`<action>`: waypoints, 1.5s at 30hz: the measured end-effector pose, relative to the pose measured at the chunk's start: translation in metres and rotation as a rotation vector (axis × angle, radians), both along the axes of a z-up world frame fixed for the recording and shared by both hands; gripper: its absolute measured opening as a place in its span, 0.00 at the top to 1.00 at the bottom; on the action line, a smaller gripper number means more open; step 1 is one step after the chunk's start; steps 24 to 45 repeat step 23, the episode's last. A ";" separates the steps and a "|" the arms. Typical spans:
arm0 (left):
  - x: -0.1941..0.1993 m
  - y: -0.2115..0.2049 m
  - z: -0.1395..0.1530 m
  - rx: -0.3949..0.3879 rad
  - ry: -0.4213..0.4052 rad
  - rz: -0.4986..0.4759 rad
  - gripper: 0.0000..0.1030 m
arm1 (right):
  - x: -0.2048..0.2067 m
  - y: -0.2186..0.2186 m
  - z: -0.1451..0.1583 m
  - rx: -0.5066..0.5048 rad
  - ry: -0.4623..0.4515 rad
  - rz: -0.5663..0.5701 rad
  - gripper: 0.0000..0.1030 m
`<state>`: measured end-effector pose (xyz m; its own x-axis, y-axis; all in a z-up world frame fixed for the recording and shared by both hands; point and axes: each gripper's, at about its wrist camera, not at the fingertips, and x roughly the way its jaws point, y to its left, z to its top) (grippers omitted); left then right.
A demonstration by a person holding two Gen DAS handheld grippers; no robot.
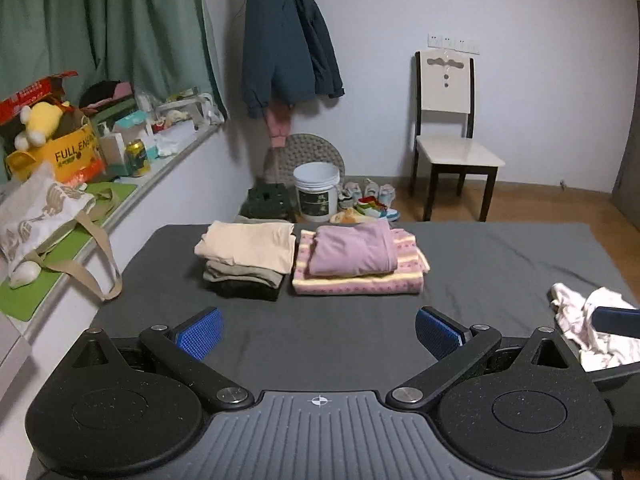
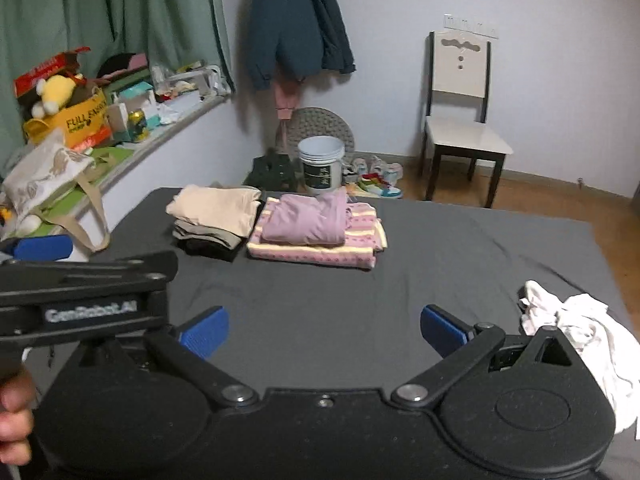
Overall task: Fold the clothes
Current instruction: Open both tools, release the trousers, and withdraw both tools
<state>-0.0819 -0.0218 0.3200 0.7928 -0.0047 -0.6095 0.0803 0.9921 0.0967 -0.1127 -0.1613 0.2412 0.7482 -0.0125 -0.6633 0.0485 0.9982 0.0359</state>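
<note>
A crumpled white garment (image 1: 588,330) (image 2: 580,332) lies unfolded on the right side of the dark grey bed sheet (image 1: 320,320) (image 2: 440,248). Toward the far edge sit two folded stacks: a beige, olive and black pile (image 1: 244,258) (image 2: 214,214), and a mauve garment on a pink-and-yellow patterned one (image 1: 356,260) (image 2: 316,228). My left gripper (image 1: 319,332) hangs open over bare sheet, nothing between its blue pads. My right gripper (image 2: 324,330) is open too, the white garment just right of its right finger (image 2: 444,330). The left gripper's body (image 2: 80,292) shows at the left of the right wrist view.
A cluttered windowsill with a yellow box (image 1: 68,152), a can and a tote bag (image 1: 36,216) runs along the left, under green curtains. Beyond the bed are a white bucket (image 1: 316,192), shoes, a hanging dark jacket (image 1: 284,36) and a chair (image 1: 452,136). A hand (image 2: 14,420) shows at lower left.
</note>
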 end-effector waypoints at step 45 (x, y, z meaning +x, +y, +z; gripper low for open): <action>0.000 0.022 -0.004 -0.009 -0.007 0.034 0.00 | 0.000 -0.013 -0.009 -0.023 0.043 -0.057 0.00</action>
